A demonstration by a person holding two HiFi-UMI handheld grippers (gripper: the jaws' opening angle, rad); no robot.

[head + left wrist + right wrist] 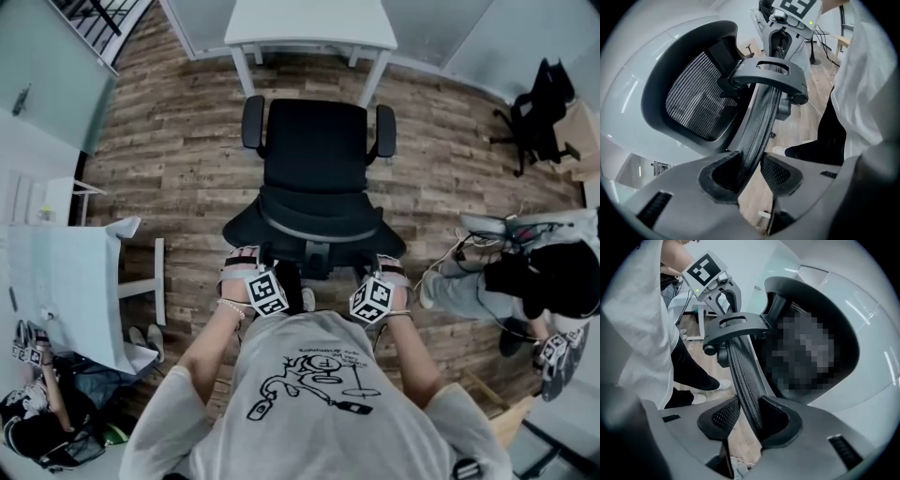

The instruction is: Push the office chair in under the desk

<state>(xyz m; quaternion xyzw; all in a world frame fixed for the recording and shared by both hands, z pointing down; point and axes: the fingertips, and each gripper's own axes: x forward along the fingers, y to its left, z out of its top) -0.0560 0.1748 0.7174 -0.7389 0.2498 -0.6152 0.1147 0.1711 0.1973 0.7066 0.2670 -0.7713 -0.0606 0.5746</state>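
The black office chair (314, 159) stands on the wood floor, facing the white desk (309, 23) at the far end, its seat outside the desk's legs. I stand right behind it. My left gripper (244, 265) and right gripper (390, 274) clamp the top edge of the backrest (314, 228), one at each end. In the left gripper view the gripper (750, 173) is shut with the backrest's thin mesh edge (761, 117) between its pads. The right gripper (750, 417) pinches the same edge (743, 366) from the other side.
A second black chair (534, 112) stands at the far right. A person (525, 277) sits on the floor to my right, with cables beside them. A white table (66, 281) is on my left, and another person (37, 412) is at the lower left.
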